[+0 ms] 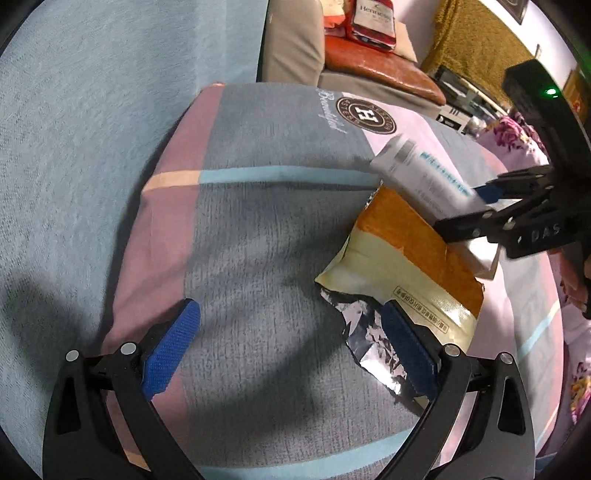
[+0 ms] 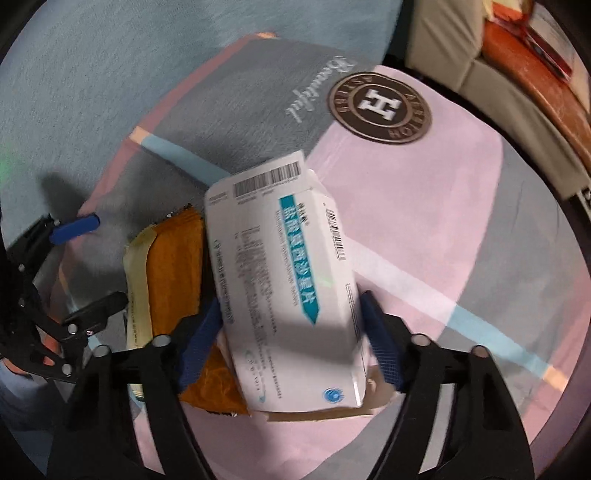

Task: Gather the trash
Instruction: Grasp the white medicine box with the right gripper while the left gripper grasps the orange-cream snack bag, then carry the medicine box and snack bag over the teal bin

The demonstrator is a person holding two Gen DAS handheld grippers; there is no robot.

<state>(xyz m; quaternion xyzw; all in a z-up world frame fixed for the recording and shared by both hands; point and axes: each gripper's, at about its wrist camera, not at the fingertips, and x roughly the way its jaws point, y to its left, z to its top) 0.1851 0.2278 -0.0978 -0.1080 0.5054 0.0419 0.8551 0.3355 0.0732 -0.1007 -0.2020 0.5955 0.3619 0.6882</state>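
A white medicine box point(image 2: 288, 280) with teal lettering sits between the blue pads of my right gripper point(image 2: 291, 332), which is shut on it and holds it above a pillow point(image 2: 424, 221). The box also shows in the left wrist view point(image 1: 424, 173). An orange and cream snack bag point(image 1: 402, 266) with torn foil lies on the pillow point(image 1: 258, 221); it also shows in the right wrist view point(image 2: 173, 280). My left gripper point(image 1: 288, 347) is open, its right pad at the bag's torn foil end. The right gripper point(image 1: 517, 206) shows at the right of the left wrist view.
The pillow lies on a light blue bedsheet point(image 1: 92, 129). A beige sofa point(image 1: 295, 44) with an orange cushion point(image 1: 380, 66) and a red packet point(image 1: 373, 22) stands beyond. A floral blanket point(image 1: 517, 136) lies at the right.
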